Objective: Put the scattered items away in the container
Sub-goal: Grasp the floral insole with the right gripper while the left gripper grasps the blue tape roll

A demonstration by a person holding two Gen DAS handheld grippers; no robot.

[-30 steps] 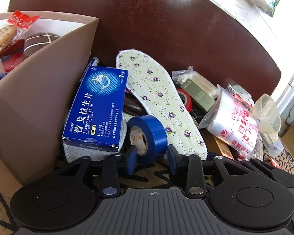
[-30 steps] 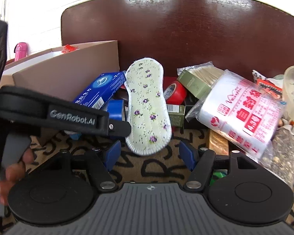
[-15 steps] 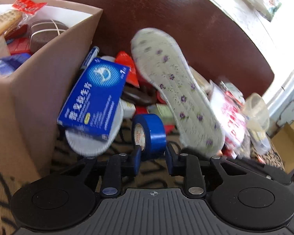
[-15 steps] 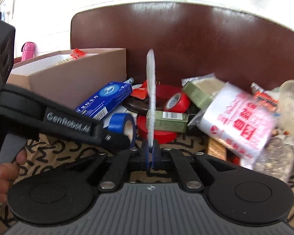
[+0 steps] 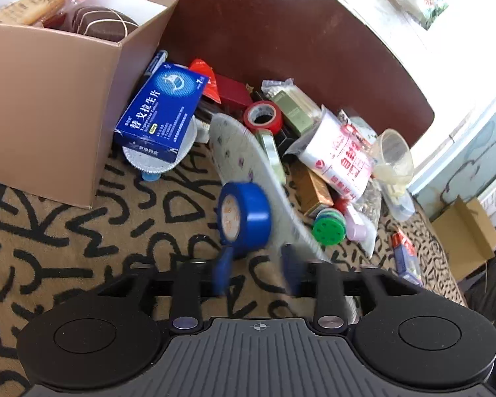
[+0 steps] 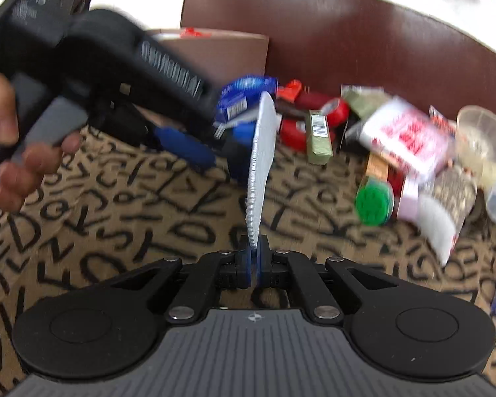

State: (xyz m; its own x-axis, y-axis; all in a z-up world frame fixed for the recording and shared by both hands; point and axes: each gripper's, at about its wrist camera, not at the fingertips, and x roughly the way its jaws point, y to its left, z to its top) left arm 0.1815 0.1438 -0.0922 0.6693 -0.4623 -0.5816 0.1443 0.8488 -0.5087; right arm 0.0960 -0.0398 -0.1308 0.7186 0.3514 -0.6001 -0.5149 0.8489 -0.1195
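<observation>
Through the left wrist camera, the left gripper (image 5: 254, 273) is standing with its blue-padded fingers (image 5: 222, 273) spread apart, gripping nothing. The blue tape roll (image 5: 244, 220) is sitting just ahead of the left pad; the blur is hiding whether they are touching. Behind the roll, the floral insole (image 5: 248, 165) is slanting across the view above the letter-patterned cloth (image 5: 82, 231). The cardboard box (image 5: 49, 106), the container, is standing at the cloth's far left corner with snacks inside. A blue medicine box (image 5: 163, 112) is leaning against its wall, and a red tape roll (image 5: 263, 115), a white bag with red print (image 5: 342, 162) and a green-capped bottle (image 5: 327, 230) are lying in the pile along the far edge.

Through the right wrist camera, the right gripper (image 6: 254, 264) is pinching the insole (image 6: 263, 152) by one end, fingers nearly together, the insole rising edge-on above the cloth (image 6: 115, 231). The left gripper (image 6: 185, 142), held in the person's hand (image 6: 20, 145), is crossing the upper left in front of the box (image 6: 228, 53).
</observation>
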